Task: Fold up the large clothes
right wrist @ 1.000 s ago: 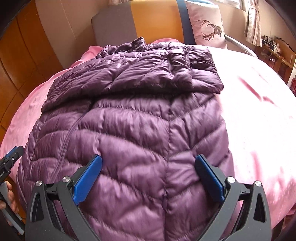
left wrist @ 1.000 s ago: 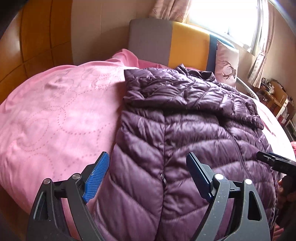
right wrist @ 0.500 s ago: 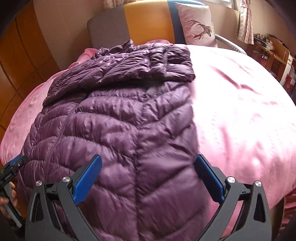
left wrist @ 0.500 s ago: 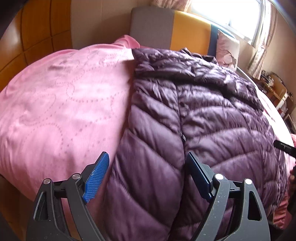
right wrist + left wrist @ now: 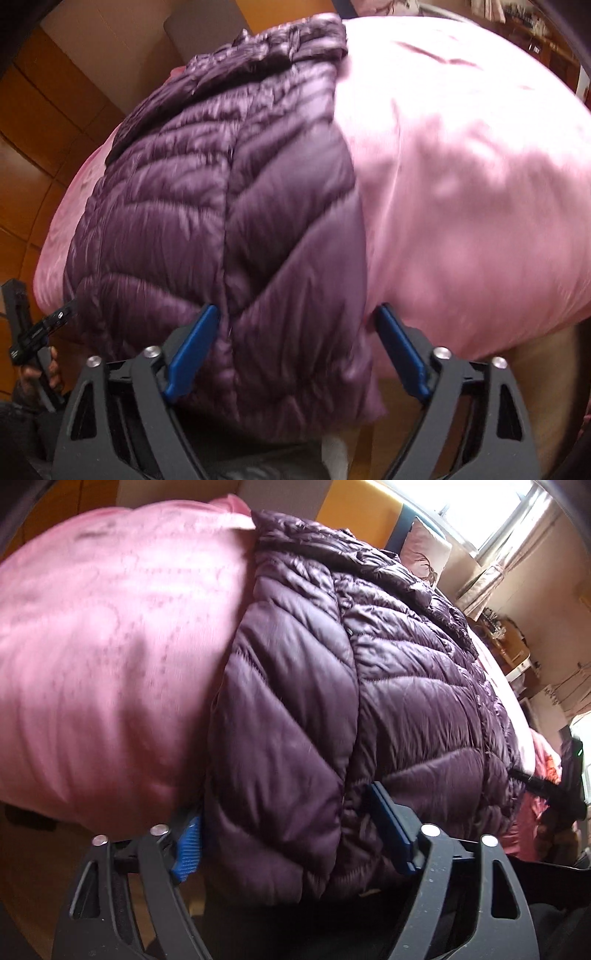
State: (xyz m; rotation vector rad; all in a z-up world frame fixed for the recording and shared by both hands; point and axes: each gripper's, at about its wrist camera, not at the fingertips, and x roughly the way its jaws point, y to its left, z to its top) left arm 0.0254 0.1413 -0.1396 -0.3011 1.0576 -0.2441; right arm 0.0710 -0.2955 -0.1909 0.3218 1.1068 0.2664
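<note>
A dark purple quilted puffer jacket (image 5: 369,672) lies lengthwise on a pink bedspread (image 5: 110,635), its hem hanging over the near edge of the bed. My left gripper (image 5: 291,834) is open, its fingers on either side of the jacket's left hem corner. The jacket also shows in the right wrist view (image 5: 221,221). My right gripper (image 5: 299,350) is open, its fingers on either side of the right hem corner. Each gripper shows at the edge of the other's view: the right one (image 5: 546,790) and the left one (image 5: 40,325).
The bedspread (image 5: 461,184) reaches wide on both sides of the jacket. A grey and yellow headboard (image 5: 354,517) and a cushion (image 5: 424,550) stand at the far end. Wood wall panels (image 5: 44,110) are to the left; a window and shelves to the right.
Both grippers have dropped low and moved in to the jacket's hem at the bed's near edge. Their fingers now straddle the hem corners. The jacket has not moved.
</note>
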